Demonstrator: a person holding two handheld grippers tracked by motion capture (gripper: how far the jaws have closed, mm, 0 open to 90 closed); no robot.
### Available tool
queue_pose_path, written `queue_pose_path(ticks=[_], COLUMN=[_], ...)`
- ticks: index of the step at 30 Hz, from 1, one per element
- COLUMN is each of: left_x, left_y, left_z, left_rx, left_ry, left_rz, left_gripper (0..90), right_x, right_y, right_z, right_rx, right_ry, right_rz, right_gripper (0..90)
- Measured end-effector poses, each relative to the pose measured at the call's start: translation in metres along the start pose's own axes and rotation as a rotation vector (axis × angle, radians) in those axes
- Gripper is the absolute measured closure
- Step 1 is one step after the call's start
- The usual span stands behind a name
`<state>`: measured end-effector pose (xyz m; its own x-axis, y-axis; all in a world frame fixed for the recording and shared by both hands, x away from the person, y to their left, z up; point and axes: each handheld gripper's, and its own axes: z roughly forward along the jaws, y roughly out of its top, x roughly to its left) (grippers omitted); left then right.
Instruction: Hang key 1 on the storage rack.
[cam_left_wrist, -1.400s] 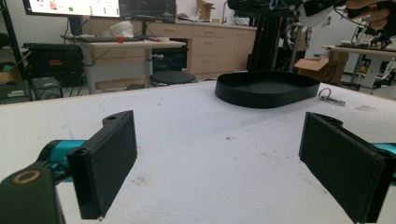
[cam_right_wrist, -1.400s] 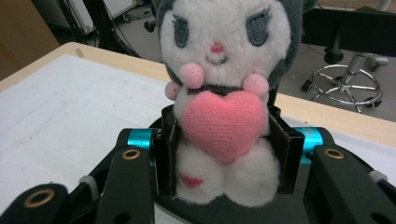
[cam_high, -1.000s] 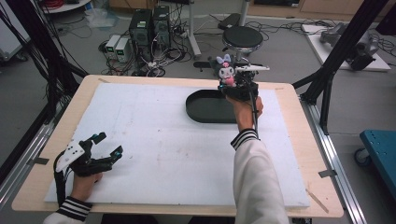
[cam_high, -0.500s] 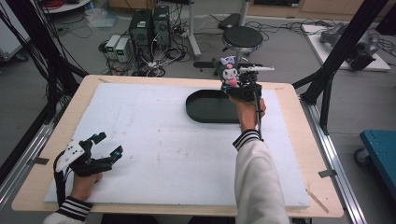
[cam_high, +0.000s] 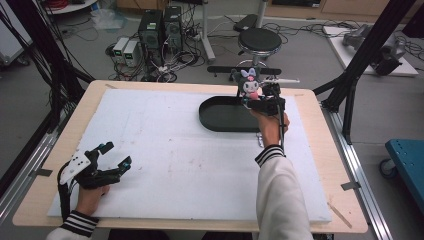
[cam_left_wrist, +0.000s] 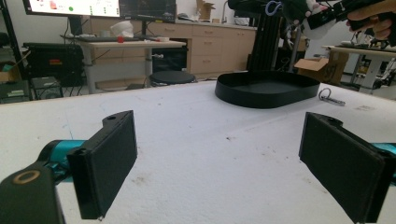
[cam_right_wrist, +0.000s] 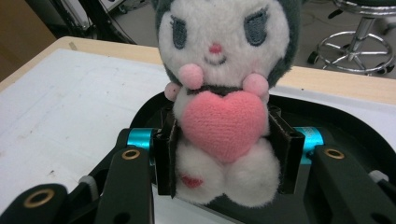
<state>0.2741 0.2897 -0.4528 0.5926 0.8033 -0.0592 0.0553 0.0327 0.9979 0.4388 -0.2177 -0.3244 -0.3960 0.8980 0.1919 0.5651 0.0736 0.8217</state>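
My right gripper (cam_high: 252, 98) is clamped on the plush toy (cam_right_wrist: 223, 100), jaws squeezing its sides, holding it upright above the far right rim of the black tray (cam_high: 220, 116). My left gripper (cam_high: 112, 156) rests on the white foam board (cam_high: 165, 150), well apart from the tray, jaws wide open, nothing between them.

The right gripper (cam_right_wrist: 224, 154) has its 2 black jaws pressed against the sides of a plush toy (cam_right_wrist: 224, 88), white-faced with a dark hood, holding a pink heart (cam_right_wrist: 222, 123) at its chest. Below and behind the toy lies a black oval tray (cam_right_wrist: 345, 126) on the white surface (cam_right_wrist: 70, 98). A stool base (cam_right_wrist: 359, 46) stands on the floor beyond.
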Motion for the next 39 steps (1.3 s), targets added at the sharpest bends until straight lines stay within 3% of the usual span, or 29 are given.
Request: queue_pose_path(ticks=[15,23,39], left_x=[0.0,0.0,0.0], left_y=[0.0,0.0,0.0], left_z=[0.0,0.0,0.0], left_rx=[-0.002,-0.002,0.0], left_ry=[0.002,0.001,0.0], left_rz=[0.0,-0.001,-0.001], left_gripper=[11.8,11.8,11.8], right_x=[0.0,0.006,0.007], right_y=[-0.008,-0.01,-0.015], right_z=[0.007,0.02,0.048], right_rx=[0.069,0.111,0.133], right_ry=[-0.006,-0.011,-0.003], right_rz=[-0.041,-0.077,-0.08], right_gripper=[53.8,53.7,53.7])
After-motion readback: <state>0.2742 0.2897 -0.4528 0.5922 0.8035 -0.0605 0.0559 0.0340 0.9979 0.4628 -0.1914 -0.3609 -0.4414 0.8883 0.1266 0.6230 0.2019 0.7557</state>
